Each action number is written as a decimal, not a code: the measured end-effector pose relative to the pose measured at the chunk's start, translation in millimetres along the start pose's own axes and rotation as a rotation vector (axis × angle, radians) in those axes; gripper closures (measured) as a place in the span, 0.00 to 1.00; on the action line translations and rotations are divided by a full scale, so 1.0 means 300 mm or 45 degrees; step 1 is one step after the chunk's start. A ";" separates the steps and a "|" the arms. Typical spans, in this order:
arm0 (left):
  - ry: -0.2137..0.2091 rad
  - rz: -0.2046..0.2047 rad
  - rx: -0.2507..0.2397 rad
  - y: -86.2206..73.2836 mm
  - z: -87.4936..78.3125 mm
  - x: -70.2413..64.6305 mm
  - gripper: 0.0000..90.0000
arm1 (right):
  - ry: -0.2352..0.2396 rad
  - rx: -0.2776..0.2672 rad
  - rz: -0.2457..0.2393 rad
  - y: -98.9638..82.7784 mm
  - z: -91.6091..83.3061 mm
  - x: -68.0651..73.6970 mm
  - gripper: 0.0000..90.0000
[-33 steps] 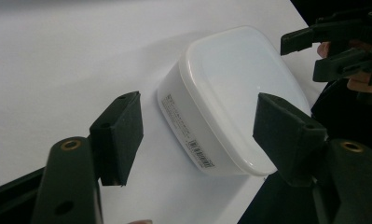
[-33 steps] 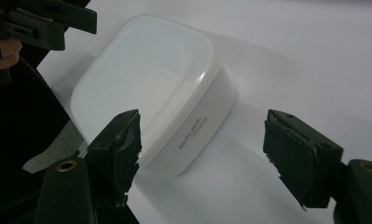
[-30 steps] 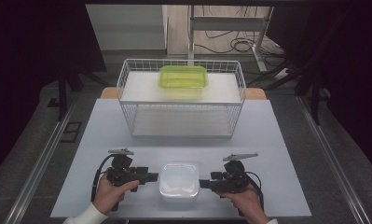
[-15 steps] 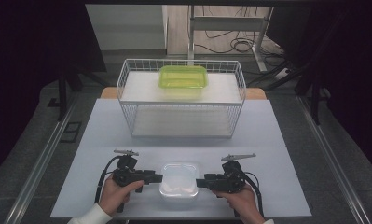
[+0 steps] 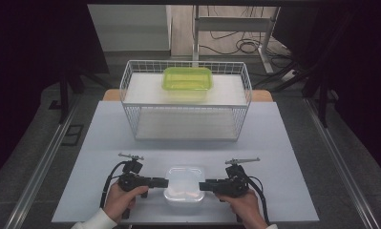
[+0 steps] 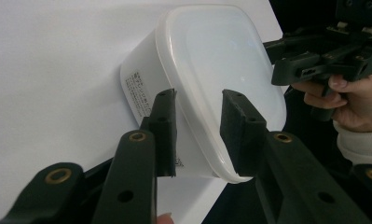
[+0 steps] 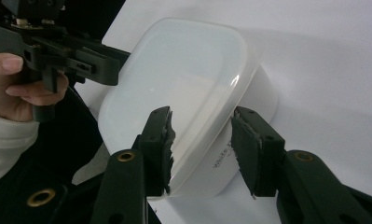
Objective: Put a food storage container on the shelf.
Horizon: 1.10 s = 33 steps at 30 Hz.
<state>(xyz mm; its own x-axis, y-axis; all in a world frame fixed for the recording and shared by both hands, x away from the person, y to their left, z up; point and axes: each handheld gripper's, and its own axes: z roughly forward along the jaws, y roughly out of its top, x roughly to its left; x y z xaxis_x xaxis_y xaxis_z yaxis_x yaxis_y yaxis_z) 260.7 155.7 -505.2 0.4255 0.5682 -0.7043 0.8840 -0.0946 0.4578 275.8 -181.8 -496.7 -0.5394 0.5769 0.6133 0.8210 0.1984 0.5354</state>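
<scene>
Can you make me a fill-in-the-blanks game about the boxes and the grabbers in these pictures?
1. The box between the two grippers has a ____ lid.
2. The green container sits on top of the wire ____.
3. The left gripper has one jaw over the box's lid and the other against its ____.

Missing words: white; rack; side

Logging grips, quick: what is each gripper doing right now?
Left gripper: jaws just closing around the rim of the white lidded plastic container, not visibly clamped.
Right gripper: jaws just closing around the opposite rim, gaps visible.
</scene>
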 end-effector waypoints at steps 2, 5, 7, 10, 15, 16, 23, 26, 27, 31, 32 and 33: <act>-0.004 -0.018 -0.009 -0.003 -0.001 -0.001 0.76 | 0.014 -0.010 0.036 -0.001 -0.005 -0.007 0.69; -0.035 -0.060 -0.023 -0.009 -0.003 0.011 0.78 | 0.048 -0.023 0.099 -0.006 -0.008 -0.018 0.72; -0.045 -0.067 -0.024 -0.010 -0.005 0.013 0.79 | 0.059 -0.028 0.121 -0.008 -0.010 -0.019 0.73; -0.041 -0.064 -0.036 -0.013 -0.009 0.007 0.80 | 0.065 -0.039 0.141 -0.012 -0.013 -0.019 0.75; -0.068 -0.066 -0.055 -0.016 -0.018 0.006 0.85 | 0.082 -0.076 0.155 -0.014 -0.024 -0.021 0.80; -0.069 -0.066 -0.060 -0.017 -0.019 0.006 0.85 | 0.085 -0.080 0.157 -0.014 -0.026 -0.019 0.80; -0.069 -0.053 -0.081 -0.018 -0.030 0.001 0.89 | 0.083 -0.105 0.133 -0.016 -0.035 -0.008 0.84; -0.091 -0.050 -0.072 -0.019 -0.031 -0.002 0.89 | 0.080 -0.113 0.098 -0.014 -0.038 -0.002 0.86; -0.076 -0.033 -0.070 -0.019 -0.031 -0.006 0.89 | 0.072 -0.117 0.079 -0.012 -0.039 0.001 0.86; -0.046 0.002 -0.077 -0.019 -0.033 -0.017 0.89 | 0.055 -0.118 0.041 -0.009 -0.041 0.008 0.87; -0.043 0.006 -0.083 -0.020 -0.032 -0.019 0.89 | 0.055 -0.119 0.039 -0.009 -0.041 0.008 0.87; -0.038 0.016 -0.085 -0.020 -0.033 -0.021 0.89 | 0.056 -0.123 0.038 -0.009 -0.041 0.008 0.87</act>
<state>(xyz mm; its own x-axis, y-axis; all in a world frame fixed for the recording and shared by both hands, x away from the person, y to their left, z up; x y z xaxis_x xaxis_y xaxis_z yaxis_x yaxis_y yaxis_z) 250.8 160.7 -498.2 0.4427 0.5427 -0.7138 0.8643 -0.0461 0.5009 269.9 -190.7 -489.5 -0.5243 0.5457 0.6537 0.8161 0.1028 0.5688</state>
